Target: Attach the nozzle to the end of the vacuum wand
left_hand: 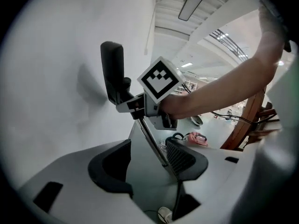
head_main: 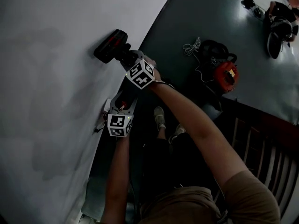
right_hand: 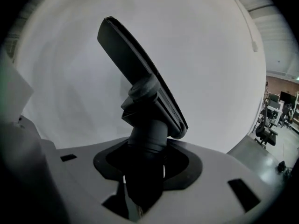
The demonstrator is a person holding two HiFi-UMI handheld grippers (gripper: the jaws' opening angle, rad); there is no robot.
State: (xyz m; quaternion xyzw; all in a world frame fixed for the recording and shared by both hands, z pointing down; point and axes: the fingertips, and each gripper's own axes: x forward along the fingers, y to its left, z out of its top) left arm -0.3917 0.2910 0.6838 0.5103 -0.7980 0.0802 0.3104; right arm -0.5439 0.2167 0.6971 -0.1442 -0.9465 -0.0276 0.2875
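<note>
Before a white wall [head_main: 46,78] meeting dark floor [head_main: 196,22], grips the nozzle [right_hand: 140,69] by its neck in the right gripper [right_hand: 147,164], fingers [right_hand: 184,169] half-closed, near the wall; holds the left gripper [left_hand: 149,157] with fingers [left_hand: 112,169] spread wide, empty.

A plain white wall [head_main: 51,78] meets a dark grey floor [head_main: 196,13]; a slatted wooden railing [head_main: 264,146] runs along the floor's right edge, and a long ceiling fixture [left_hand: 191,3] hangs overhead

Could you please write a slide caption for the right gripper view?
Right claw gripping a dark vacuum nozzle by its neck, flat head tilted upward in front of a white wall.
</note>
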